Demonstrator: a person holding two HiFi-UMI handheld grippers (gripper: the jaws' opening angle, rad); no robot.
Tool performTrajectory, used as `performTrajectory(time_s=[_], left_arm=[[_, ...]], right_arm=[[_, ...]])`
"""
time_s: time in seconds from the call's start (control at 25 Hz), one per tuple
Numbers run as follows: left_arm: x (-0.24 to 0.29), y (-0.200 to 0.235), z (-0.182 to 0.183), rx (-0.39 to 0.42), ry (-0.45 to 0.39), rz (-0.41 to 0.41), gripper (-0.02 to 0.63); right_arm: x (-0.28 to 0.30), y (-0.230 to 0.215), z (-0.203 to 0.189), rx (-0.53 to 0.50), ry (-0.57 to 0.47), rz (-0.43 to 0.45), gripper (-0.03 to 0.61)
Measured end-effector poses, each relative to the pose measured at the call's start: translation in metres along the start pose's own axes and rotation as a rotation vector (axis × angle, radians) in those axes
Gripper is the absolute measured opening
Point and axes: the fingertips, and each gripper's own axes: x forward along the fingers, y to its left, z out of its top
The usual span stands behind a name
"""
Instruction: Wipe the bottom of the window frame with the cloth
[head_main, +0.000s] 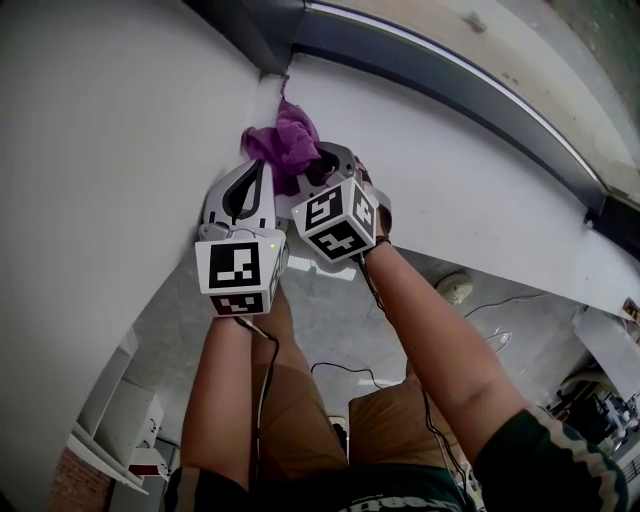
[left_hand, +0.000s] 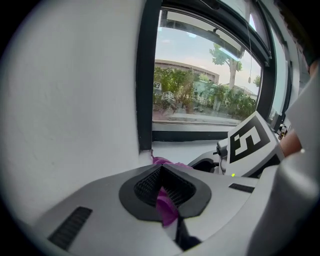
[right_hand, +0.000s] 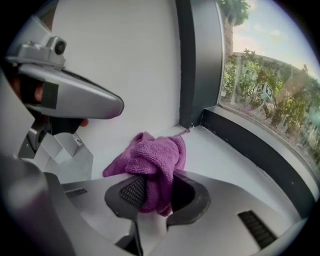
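1. The left tool (left_hand: 161, 172) and right tool (right_hand: 152, 187) both pinch the purple cloth (right_hand: 150, 157), bunched by the frame corner (right_hand: 192, 120) at their 12 o'clock.
2. Risk: the left's thin nip may slip during dragging, leaving the sill (right_hand: 220, 160) unwiped.

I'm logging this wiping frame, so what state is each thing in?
Left hand-held gripper: shut on the purple cloth
Right hand-held gripper: shut on the purple cloth
Purple cloth: bunched, resting on the window sill near the frame corner
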Motion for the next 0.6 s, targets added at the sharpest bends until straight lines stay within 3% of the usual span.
performTrajectory(time_s=[0.36,0.6], left_arm=[[-0.015,-0.017,0.037,-0.004,-0.043,-0.041,0.009],[-0.047,-0.062,0.086,0.018,-0.095,-0.101,0.009]], right_arm=[[-0.06,0.002,0.041,0.11,-0.191,0.144,0.101],[-0.145,-0.019,0.063,0.257,-0.31,0.177,0.101]])
